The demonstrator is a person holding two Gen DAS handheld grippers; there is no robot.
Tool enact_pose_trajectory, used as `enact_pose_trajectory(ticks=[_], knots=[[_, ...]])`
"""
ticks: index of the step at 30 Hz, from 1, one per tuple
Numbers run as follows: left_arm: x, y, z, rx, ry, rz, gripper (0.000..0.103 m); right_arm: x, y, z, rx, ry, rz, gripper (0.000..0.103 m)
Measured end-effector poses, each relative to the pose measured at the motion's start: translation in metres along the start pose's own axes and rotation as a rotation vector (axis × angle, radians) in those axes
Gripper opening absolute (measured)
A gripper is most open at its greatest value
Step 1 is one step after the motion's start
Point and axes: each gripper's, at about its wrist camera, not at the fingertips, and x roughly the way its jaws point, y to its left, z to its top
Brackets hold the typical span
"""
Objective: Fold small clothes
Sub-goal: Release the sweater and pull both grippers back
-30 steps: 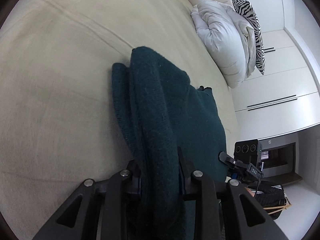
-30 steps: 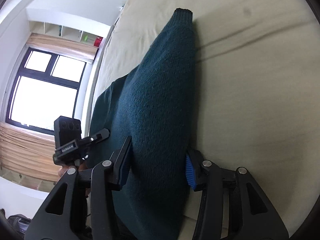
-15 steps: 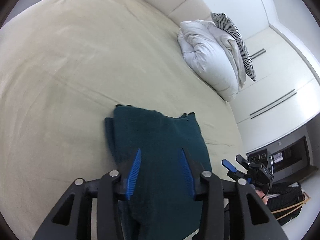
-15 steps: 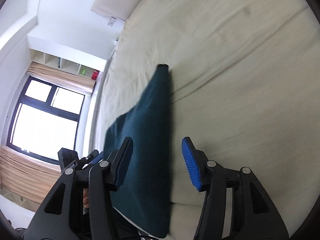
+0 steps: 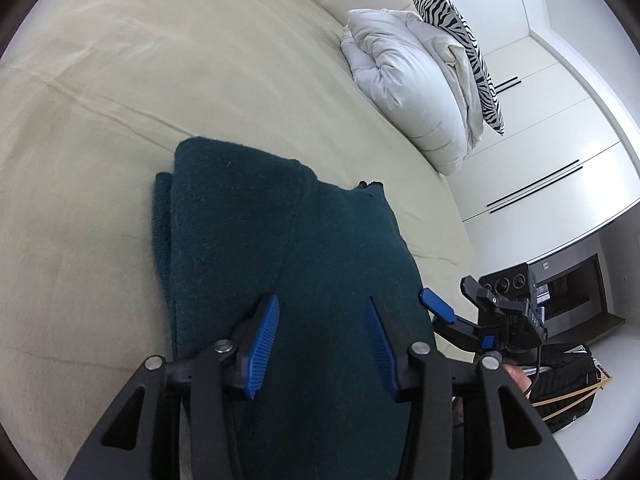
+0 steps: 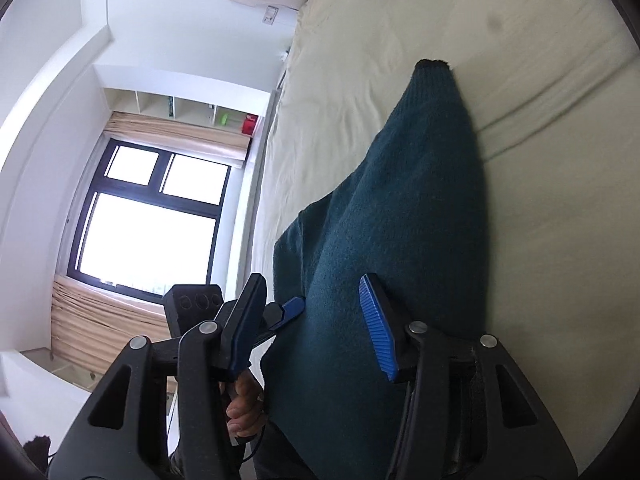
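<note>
Now your left tongs (image 5: 322,344) gape wide above folded teal sweater (image 5: 280,264) lying on cream bed (image 5: 120,100); your right tongs (image 6: 316,320) likewise spread wide, gripping nothing, over same sweater.

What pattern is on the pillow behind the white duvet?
Black-and-white zebra stripes on the pillow, clearest in the left wrist view.

- The left gripper (image 5: 322,344), clamped on a raised fold of the sweater (image 5: 288,264) a second ago, now has its jaws spread, nothing between them.
- The right gripper (image 6: 316,322) has let go too and stands wide.
- The sweater, then bunched up in both grips, now lies flat and folded on the bed (image 5: 120,100).
</note>
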Motion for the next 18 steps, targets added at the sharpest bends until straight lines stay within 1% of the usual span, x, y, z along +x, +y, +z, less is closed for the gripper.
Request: enact_pose_trajectory(ticks=[1, 2, 3, 4, 5, 6, 7, 8, 9, 10, 11, 12, 13, 14, 15, 16, 17, 18], knots=[[-0.004, -0.004, -0.001, 0.013, -0.011, 0.017, 0.048, -0.009, 0.002, -0.003, -0.016, -0.021, -0.030, 0.048], [-0.009, -0.009, -0.002, 0.034, -0.023, 0.039, 0.052, -0.018, 0.005, -0.007, -0.033, -0.038, -0.060, 0.048], [-0.015, -0.016, -0.003, 0.061, -0.042, 0.071, 0.056, -0.028, 0.010, -0.012, -0.064, -0.058, -0.110, 0.050], [-0.022, -0.024, -0.004, 0.094, -0.068, 0.112, 0.062, -0.037, 0.019, -0.017, -0.111, -0.086, -0.179, 0.050], [-0.031, -0.032, -0.005, 0.130, -0.100, 0.152, 0.065, -0.046, 0.027, -0.023, -0.159, -0.109, -0.235, 0.050], [-0.041, -0.043, -0.007, 0.179, -0.143, 0.196, 0.069, -0.056, 0.030, -0.026, -0.202, -0.128, -0.276, 0.050], [-0.050, -0.051, -0.009, 0.217, -0.177, 0.226, 0.074, -0.062, 0.043, -0.031, -0.258, -0.153, -0.324, 0.050], [-0.060, -0.061, -0.012, 0.259, -0.219, 0.264, 0.081, -0.068, 0.056, -0.037, -0.309, -0.179, -0.374, 0.050], [-0.070, -0.071, -0.016, 0.303, -0.269, 0.309, 0.086, -0.071, 0.072, -0.043, -0.369, -0.214, -0.436, 0.051], [-0.080, -0.081, -0.021, 0.343, -0.322, 0.355, 0.097, -0.073, 0.087, -0.048, -0.417, -0.246, -0.486, 0.053], [-0.088, -0.091, -0.026, 0.380, -0.375, 0.394, 0.103, -0.077, 0.096, -0.051, -0.453, -0.275, -0.519, 0.056], [-0.096, -0.100, -0.034, 0.416, -0.430, 0.426, 0.103, -0.080, 0.110, -0.058, -0.500, -0.324, -0.558, 0.068], [-0.102, -0.109, -0.041, 0.449, -0.471, 0.457, 0.103, -0.083, 0.122, -0.062, -0.528, -0.376, -0.591, 0.083], [-0.107, -0.115, -0.046, 0.479, -0.502, 0.487, 0.103, -0.091, 0.133, -0.065, -0.545, -0.438, -0.624, 0.089], [-0.110, -0.122, -0.051, 0.503, -0.530, 0.523, 0.103, -0.097, 0.143, -0.072, -0.564, -0.517, -0.659, 0.098], [-0.113, -0.130, -0.054, 0.524, -0.548, 0.553, 0.103, -0.102, 0.153, -0.078, -0.585, -0.594, -0.687, 0.100], [-0.115, -0.135, -0.057, 0.542, -0.553, 0.567, 0.103, -0.106, 0.163, -0.080, -0.606, -0.648, -0.706, 0.100], [-0.117, -0.141, -0.059, 0.555, -0.547, 0.568, 0.103, -0.109, 0.171, -0.083, -0.623, -0.681, -0.724, 0.102]])
